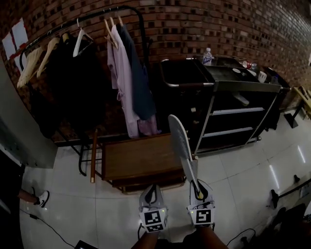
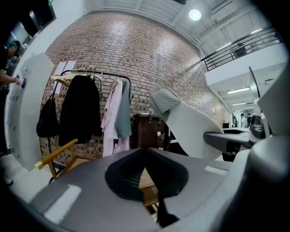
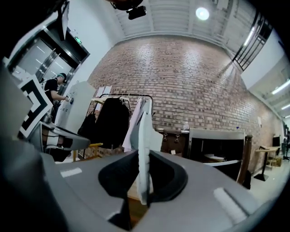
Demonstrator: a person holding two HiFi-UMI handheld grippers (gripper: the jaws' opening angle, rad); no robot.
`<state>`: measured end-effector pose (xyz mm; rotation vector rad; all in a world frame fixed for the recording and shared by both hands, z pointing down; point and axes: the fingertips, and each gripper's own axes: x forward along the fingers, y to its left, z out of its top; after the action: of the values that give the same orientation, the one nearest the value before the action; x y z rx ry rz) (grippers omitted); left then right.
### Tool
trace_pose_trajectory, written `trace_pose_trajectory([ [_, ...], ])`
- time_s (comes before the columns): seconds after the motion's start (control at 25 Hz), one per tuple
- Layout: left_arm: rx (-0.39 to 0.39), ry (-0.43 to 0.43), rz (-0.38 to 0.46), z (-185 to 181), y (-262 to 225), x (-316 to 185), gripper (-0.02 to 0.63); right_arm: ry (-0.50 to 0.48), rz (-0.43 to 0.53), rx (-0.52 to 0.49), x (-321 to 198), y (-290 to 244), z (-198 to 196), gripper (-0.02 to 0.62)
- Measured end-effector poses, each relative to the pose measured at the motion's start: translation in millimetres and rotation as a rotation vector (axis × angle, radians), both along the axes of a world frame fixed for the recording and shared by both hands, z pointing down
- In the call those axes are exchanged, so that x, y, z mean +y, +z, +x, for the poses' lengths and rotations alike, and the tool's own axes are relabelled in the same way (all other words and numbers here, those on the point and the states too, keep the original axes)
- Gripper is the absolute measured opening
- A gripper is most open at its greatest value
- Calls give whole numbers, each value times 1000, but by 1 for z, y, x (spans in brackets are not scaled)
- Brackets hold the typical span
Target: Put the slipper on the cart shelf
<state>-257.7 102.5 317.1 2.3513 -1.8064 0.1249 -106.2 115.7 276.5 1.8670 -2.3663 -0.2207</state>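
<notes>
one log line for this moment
right tool: shut on slipper | left tool: shut, empty | cart: slipper not yet on it

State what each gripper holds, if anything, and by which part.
The right gripper pinches the slipper by one end of its sole; the left gripper holds nothing.

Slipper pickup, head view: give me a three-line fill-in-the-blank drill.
1. The right gripper is shut on a white ____.
2. The water bottle stands on top of the black ____.
3. Behind the clothes rack is a ____ wall.
Missing words: slipper; cart; brick.
</notes>
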Motion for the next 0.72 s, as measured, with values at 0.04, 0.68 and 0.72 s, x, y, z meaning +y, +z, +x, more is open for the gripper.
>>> trace_pose_trajectory([
  [0.04, -5, 10, 13, 7, -4, -3, 15, 8, 1, 2, -3, 0, 7, 49],
  [0.68, -21, 65, 51, 165, -39, -84, 16, 75, -121, 58, -84, 8, 199, 49],
  [0.72, -19, 76, 60, 180, -41, -90, 15, 81, -129, 58, -90, 11, 212, 51],
])
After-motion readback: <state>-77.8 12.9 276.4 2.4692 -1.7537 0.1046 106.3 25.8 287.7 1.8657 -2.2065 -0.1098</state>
